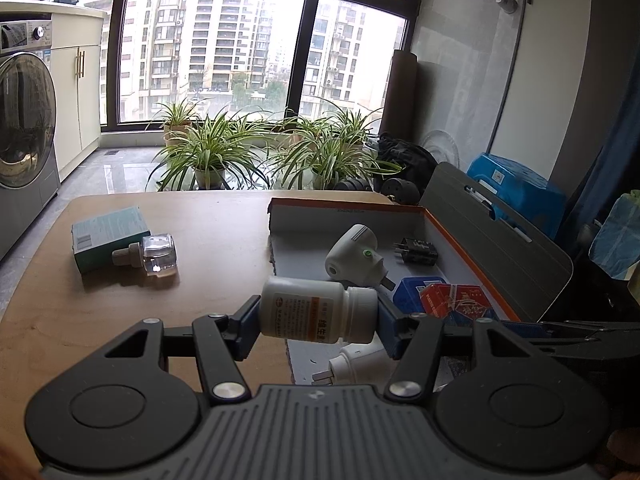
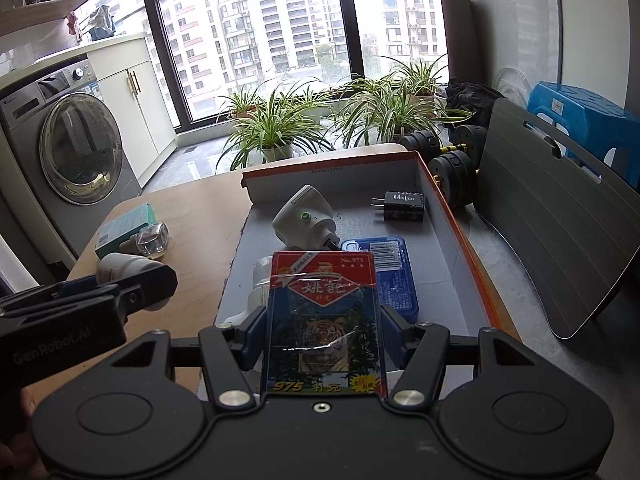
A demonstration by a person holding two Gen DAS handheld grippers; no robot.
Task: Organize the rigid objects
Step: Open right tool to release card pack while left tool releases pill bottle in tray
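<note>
The left gripper (image 1: 318,312) has its jaws clamped end to end on a white pill bottle (image 1: 318,309), held sideways over the near left edge of the open box (image 1: 460,242), probably so it can be lowered in lying flat. The right gripper (image 2: 323,332) has its jaws closed on a card pack (image 2: 324,320), face up above the box's near end. Inside the box lie a white plug-in device (image 2: 303,218), a black charger (image 2: 402,206) towards the far right corner and a blue case (image 2: 394,276). A glass bottle (image 1: 154,256) and teal carton (image 1: 108,236) wait near the bench's left edge.
</note>
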